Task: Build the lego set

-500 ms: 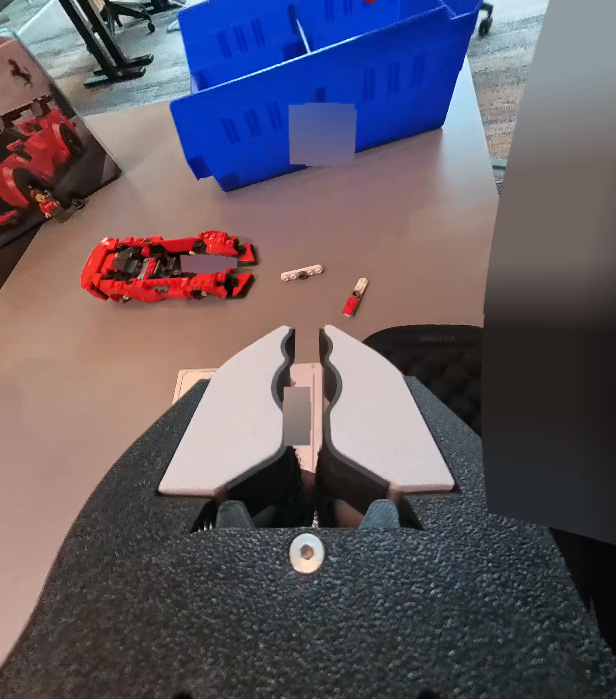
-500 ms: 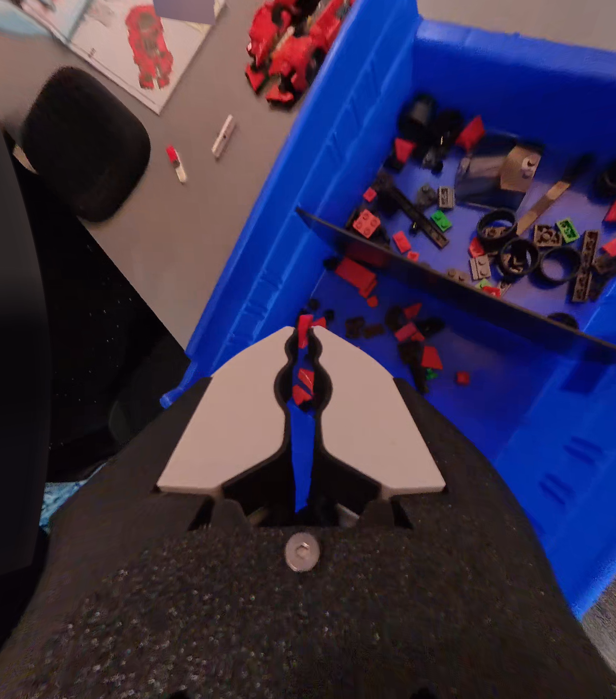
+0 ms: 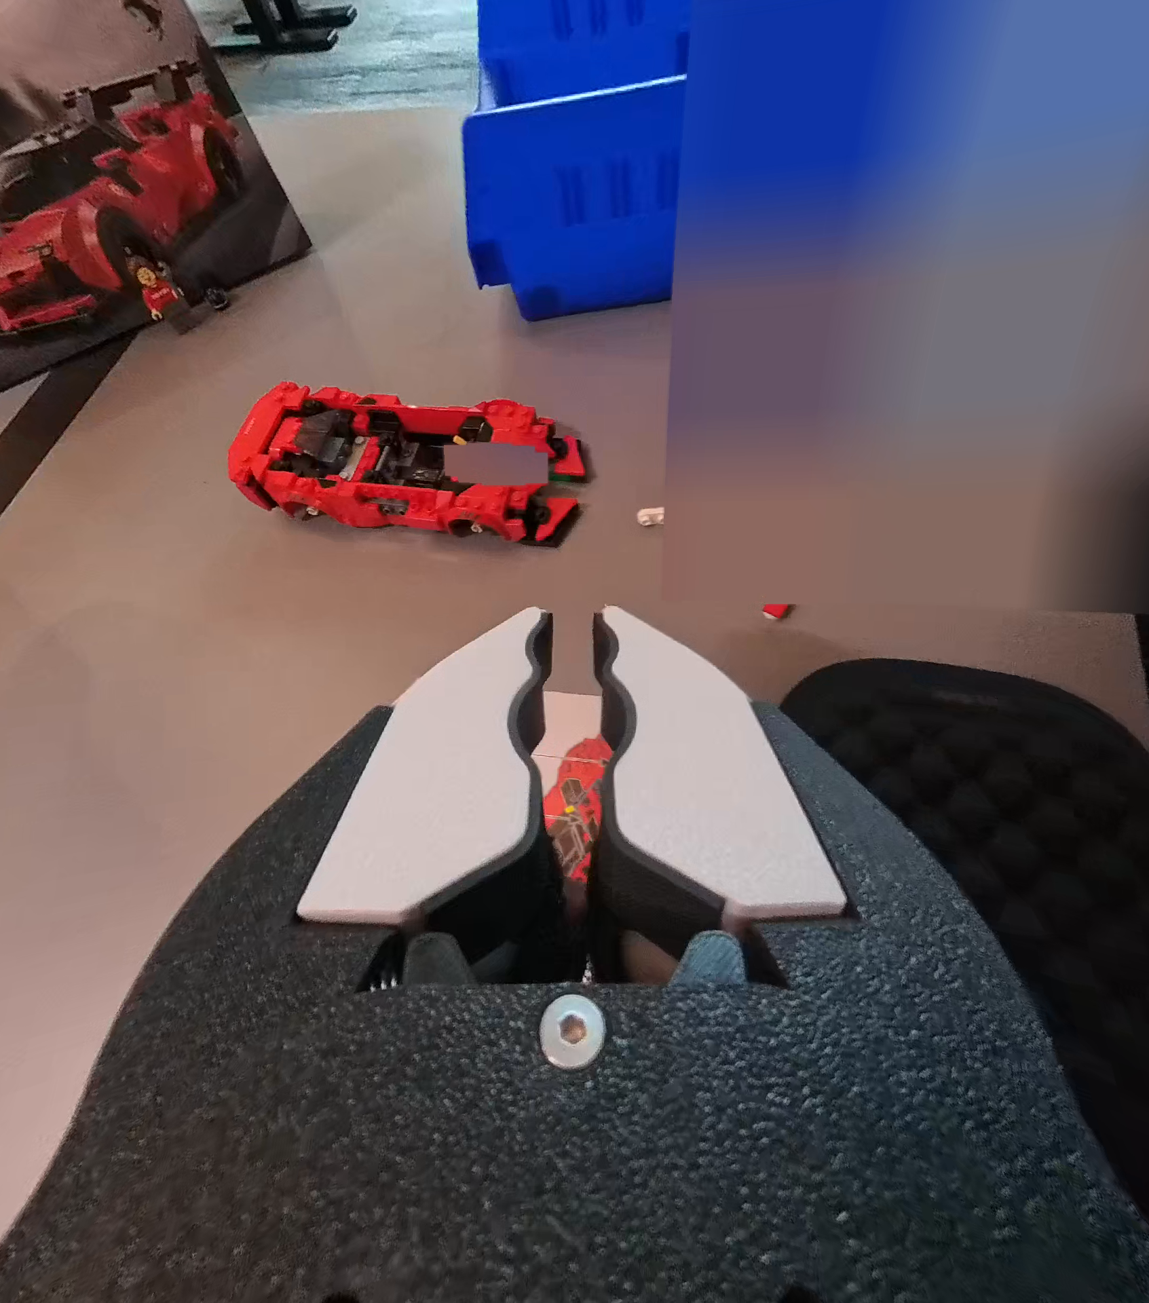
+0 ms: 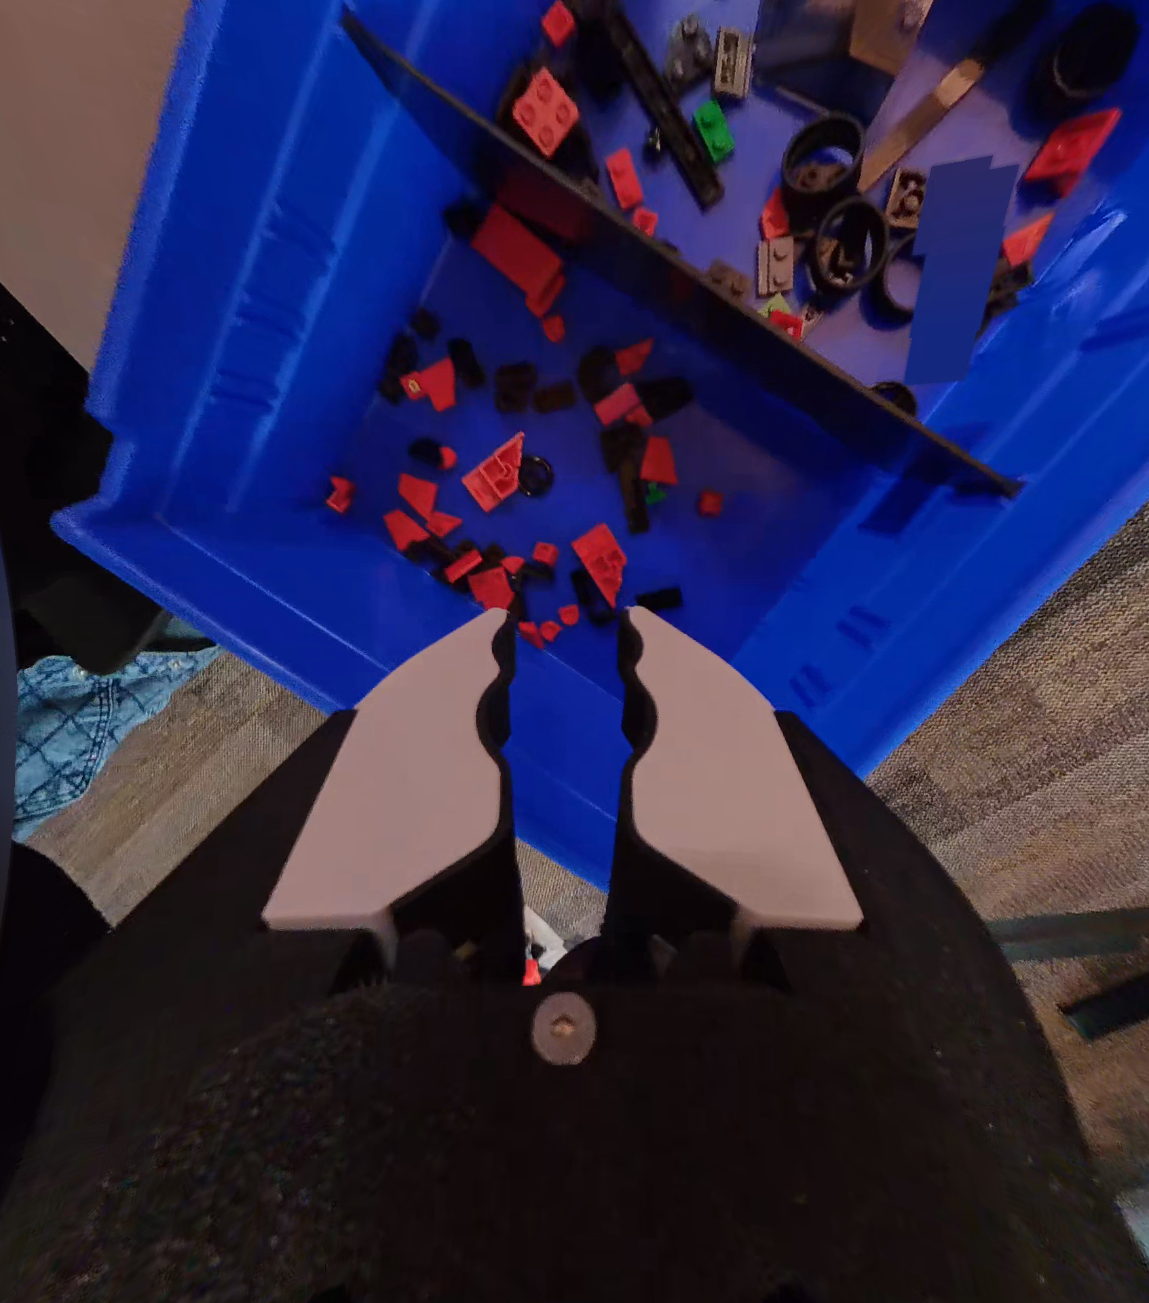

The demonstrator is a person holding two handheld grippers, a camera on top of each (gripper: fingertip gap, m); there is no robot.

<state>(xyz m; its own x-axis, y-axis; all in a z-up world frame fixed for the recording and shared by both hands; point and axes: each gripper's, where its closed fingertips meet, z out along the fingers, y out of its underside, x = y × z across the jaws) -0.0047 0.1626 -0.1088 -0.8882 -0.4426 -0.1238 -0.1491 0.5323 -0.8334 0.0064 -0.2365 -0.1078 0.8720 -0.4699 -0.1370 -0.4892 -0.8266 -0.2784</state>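
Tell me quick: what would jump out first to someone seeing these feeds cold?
The half-built red car lying on the grey table, ahead of the left gripper, with the picture box standing behind it at the far left. In the right wrist view, the blue bin, split by a dark divider and strewn with red and black pieces, with the right gripper open above its near compartment.
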